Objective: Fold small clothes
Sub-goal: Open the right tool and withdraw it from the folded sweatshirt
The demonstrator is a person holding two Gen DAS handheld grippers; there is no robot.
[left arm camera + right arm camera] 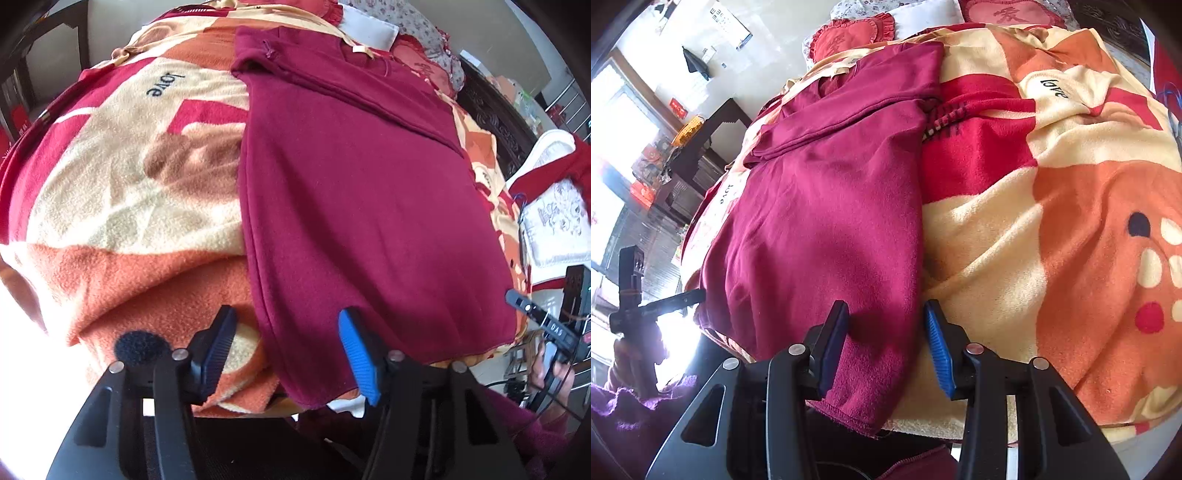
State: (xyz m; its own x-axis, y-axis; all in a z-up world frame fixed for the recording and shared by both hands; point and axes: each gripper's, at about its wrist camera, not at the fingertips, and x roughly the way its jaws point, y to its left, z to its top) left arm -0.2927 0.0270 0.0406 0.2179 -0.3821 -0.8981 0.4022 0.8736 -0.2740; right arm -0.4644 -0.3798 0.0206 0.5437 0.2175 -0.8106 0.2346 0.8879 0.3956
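A maroon garment (pixel 351 192) lies flat on a patterned fleece blanket (pixel 129 177), with a sleeve folded across its far end. My left gripper (pixel 288 350) is open, its jaws straddling the garment's near left corner at the hem. In the right wrist view the same garment (pixel 820 206) lies on the blanket (pixel 1052 221). My right gripper (pixel 886 347) is open, its jaws straddling the garment's near right corner. Neither gripper has closed on the cloth.
Red heart-shaped cushions (pixel 849 37) and a floral pillow (pixel 417 22) lie at the bed's far end. A dark carved headboard (pixel 491 110) runs along the right. A white embroidered cloth (pixel 554 218) lies at the far right. The other gripper (pixel 631 295) shows at left.
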